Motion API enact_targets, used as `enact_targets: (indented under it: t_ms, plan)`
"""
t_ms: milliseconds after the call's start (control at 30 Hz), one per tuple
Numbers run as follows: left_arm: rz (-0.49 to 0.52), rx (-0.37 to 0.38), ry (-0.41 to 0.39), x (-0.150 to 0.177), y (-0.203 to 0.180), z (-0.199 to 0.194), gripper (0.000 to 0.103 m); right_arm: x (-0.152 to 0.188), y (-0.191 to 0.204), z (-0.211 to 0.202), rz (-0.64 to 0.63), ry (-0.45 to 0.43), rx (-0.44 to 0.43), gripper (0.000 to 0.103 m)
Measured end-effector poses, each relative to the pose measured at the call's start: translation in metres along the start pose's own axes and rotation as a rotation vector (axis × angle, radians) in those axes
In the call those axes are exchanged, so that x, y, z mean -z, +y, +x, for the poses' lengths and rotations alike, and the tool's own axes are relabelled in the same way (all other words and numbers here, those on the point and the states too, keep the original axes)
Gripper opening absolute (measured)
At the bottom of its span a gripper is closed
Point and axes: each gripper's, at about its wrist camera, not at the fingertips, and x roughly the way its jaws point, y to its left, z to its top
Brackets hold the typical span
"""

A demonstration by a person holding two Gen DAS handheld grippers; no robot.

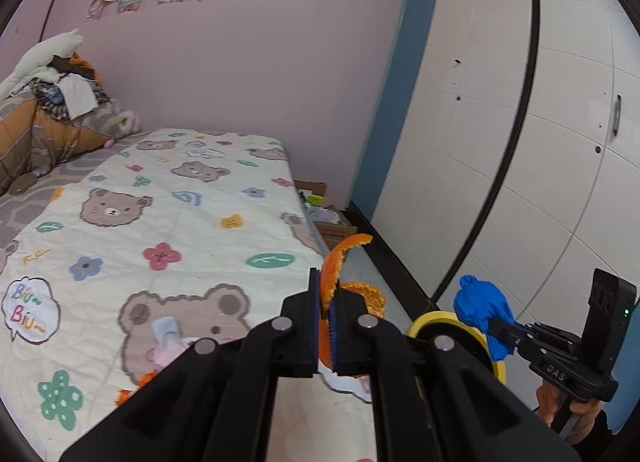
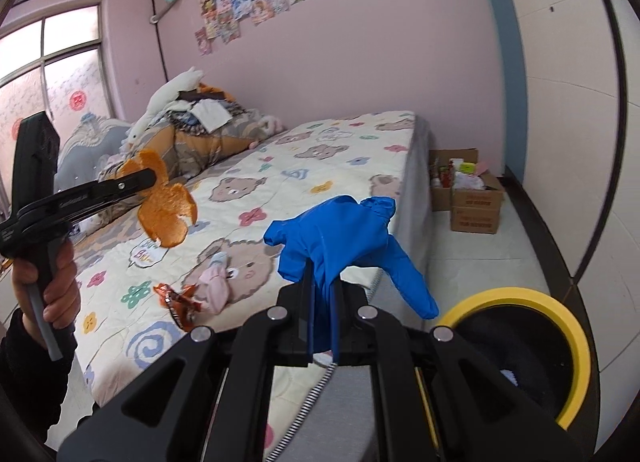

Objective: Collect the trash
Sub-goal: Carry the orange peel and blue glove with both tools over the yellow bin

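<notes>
left tool (image 1: pixel 328 312) clamps brittle orange peel (image 1: pixel 340 258) mid-frame, right tool (image 2: pixel 322 302) pinches limp blue glove (image 2: pixel 340 230), yellow-rimmed bin (image 2: pixel 576 342) lower right

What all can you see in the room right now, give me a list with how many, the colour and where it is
orange peel: one, orange, clamped in the left gripper, off the bed
glove: one, blue, clamped in the right gripper
bin: one, yellow rim, dark inside, on the floor beside the bed
snack wrapper: one, orange, on the bed
small cloth item: one, pink and white, on the bed beside the wrapper
bed cover: one, cream with bears and flowers
cardboard boxes: two or more, brown, on the floor past the bed
left gripper: black, shut
right gripper: black, shut
</notes>
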Motion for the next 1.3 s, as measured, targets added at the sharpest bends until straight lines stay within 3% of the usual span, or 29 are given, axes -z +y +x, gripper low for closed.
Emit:
enact_targets:
  t_ms: [267, 633, 867, 1300]
  plan:
    - [0.040, 0.093, 0.056, 0.013, -0.052, 0.033, 0.003, 0.004, -0.050, -0.027, 0.068, -0.033, 0.104, 0.005]
    - [0.097, 0.217, 0.186, 0.045, -0.123, 0.096, 0.003, 0.025, -0.112, -0.042, 0.154, -0.008, 0.202, 0.005]
    - [0.117, 0.244, 0.257, 0.063, -0.149, 0.131, 0.003, 0.039, -0.142, -0.043, 0.199, 0.022, 0.248, 0.005]
    - [0.134, 0.221, 0.360, 0.091, -0.172, 0.187, 0.003, 0.064, -0.191, -0.012, 0.287, 0.126, 0.302, 0.006]
